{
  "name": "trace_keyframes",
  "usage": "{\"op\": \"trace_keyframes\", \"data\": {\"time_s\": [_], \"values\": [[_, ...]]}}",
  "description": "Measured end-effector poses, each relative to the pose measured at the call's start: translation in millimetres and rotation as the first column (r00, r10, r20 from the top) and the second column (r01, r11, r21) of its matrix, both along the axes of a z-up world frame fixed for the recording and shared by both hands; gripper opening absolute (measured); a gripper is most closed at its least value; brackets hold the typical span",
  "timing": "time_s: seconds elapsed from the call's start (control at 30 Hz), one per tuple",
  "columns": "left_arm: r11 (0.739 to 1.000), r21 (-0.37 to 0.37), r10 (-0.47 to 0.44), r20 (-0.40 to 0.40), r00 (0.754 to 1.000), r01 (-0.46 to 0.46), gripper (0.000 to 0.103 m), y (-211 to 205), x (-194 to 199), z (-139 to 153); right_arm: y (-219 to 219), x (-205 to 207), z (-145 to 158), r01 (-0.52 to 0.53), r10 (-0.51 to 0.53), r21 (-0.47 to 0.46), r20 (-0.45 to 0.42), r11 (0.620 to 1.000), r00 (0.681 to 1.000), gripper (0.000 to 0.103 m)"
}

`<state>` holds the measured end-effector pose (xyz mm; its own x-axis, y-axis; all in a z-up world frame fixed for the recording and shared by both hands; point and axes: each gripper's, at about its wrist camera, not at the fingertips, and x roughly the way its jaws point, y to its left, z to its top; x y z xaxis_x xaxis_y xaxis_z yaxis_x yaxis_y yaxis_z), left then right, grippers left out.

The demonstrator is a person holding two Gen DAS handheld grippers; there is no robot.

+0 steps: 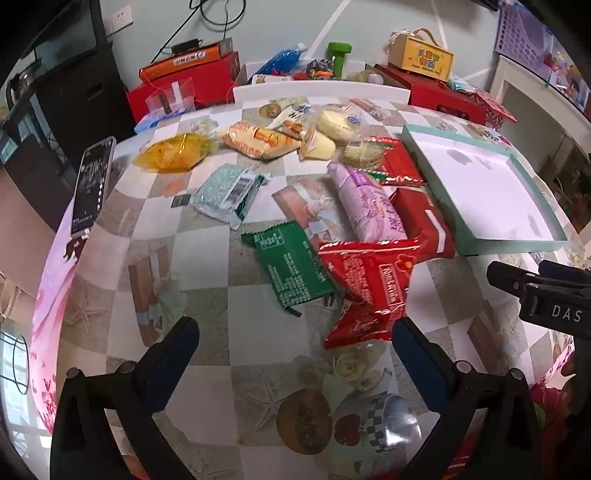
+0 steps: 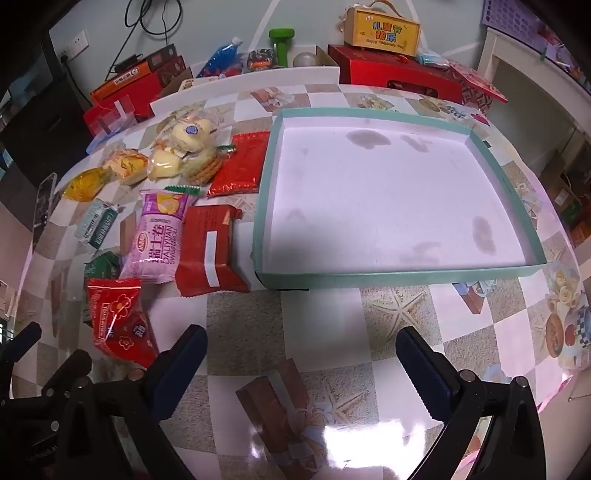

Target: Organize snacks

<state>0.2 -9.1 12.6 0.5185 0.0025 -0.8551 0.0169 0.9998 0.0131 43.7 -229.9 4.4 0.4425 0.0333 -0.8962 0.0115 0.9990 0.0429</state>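
Note:
Snack packets lie scattered on the patterned tablecloth: a red packet with a flower print (image 1: 369,284) (image 2: 118,325), a green packet (image 1: 291,269), a purple Swiss-roll packet (image 1: 365,203) (image 2: 159,236), a darker red packet (image 2: 210,251), a teal packet (image 1: 229,192), and yellow cakes (image 1: 173,155) farther back. A shallow teal-rimmed tray (image 2: 399,277) (image 1: 513,245) with a white floor holds nothing. My left gripper (image 1: 295,339) hovers open just short of the red and green packets. My right gripper (image 2: 301,347) hovers open over bare cloth in front of the tray.
A phone (image 1: 92,184) lies at the table's left edge. Red boxes (image 2: 395,74), a yellow carton (image 2: 384,31), a green dumbbell (image 2: 280,40) and a blue bottle (image 2: 221,55) stand behind a white board at the back. The right gripper's body (image 1: 546,299) shows at the left view's right edge.

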Motion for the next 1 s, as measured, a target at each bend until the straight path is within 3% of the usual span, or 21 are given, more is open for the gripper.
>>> {"op": "trace_keyframes", "data": {"time_s": [0.53, 1.0], "values": [[0.999, 0.034, -0.023, 0.042, 0.999, 0.021, 0.103, -22.4, -4.6, 16.3, -9.1, -9.1, 13.5, -0.01, 0.009, 0.029, 0.047, 1.0, 0.999, 0.103], [0.998, 0.051, 0.032, 0.066, 0.997, -0.036, 0.103, -14.6, -6.2, 18.5, -13.2, -14.5, 23.0, -0.016, 0.013, 0.04, 0.077, 0.999, 0.997, 0.103]]}}
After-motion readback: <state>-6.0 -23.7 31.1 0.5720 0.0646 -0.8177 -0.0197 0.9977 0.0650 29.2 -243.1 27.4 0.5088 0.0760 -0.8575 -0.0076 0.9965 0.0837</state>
